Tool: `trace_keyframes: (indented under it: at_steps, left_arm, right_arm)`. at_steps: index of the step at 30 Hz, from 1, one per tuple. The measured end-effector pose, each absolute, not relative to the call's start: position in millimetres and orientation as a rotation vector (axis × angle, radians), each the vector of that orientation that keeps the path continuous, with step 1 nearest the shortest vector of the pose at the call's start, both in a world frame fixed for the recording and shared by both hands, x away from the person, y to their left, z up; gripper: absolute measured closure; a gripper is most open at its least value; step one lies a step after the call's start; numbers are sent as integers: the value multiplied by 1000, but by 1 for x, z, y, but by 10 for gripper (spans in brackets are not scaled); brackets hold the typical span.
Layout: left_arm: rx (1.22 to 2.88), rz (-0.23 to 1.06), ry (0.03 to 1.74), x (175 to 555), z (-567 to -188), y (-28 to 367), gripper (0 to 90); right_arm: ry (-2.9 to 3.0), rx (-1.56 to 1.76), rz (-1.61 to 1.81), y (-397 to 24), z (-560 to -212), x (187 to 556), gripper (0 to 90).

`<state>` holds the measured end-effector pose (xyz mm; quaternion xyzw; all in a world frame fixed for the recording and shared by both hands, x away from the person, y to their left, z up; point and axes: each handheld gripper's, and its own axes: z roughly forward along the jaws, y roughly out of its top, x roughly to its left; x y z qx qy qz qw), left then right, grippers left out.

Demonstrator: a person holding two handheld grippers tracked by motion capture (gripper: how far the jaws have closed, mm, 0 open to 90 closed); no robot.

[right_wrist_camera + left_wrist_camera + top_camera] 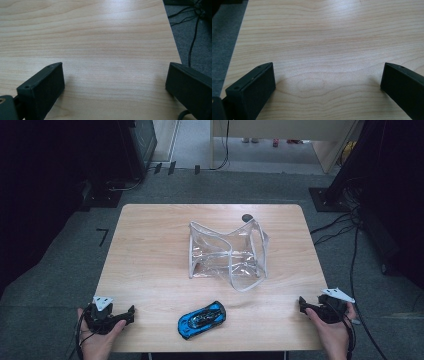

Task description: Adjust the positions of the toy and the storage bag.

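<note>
— What sits nearest the person?

— The two hands, each at a near corner of the table (150,245). The left tongs (131,310) rest at the near left edge, held in the left hand (100,332), and the right tongs (301,302) at the near right edge, in the right hand (332,327). Each carries a grey three-cornered plate on top.

— Are the tongs gripping anything?

— No. Both pairs are released. In the left gripper view the two black jaws stand wide apart with bare wood between them, and the right gripper view shows the same, with the table's edge and grey carpet beyond it on the right.

— And between the hands?

— A blue toy car (202,319) with a dark roof lies near the front edge, roughly midway between the two tongs and well apart from both. It sits at a slant, one end toward the near left, the other toward the far right.

— What lies farther on?

— A clear plastic bag (227,255) stands on the middle of the table, beyond the car and apart from it. Its mouth gapes upward and its sides sag and crease. Just behind it, near the far edge, a small dark round thing (246,218) lies on the wood; what it is cannot be told.

— Beyond the table?

— Grey carpet (60,270), with black cables (335,227) trailing on the right and dark equipment on either side.
</note>
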<state>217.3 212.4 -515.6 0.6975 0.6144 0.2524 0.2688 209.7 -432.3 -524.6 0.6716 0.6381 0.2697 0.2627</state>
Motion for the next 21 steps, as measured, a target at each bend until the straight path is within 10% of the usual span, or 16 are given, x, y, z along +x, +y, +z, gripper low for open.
trace_keyframes:
  at_steps: [14, 21]
  left_arm:
    - [1782, 614, 1536, 241, -493, 169, 151]
    - [1831, 585, 1428, 264, -493, 128, 388]
  right_arm:
    - [1758, 1728, 855, -401, -518, 221, 202]
    - [1858, 1644, 961, -373, -515, 241, 409]
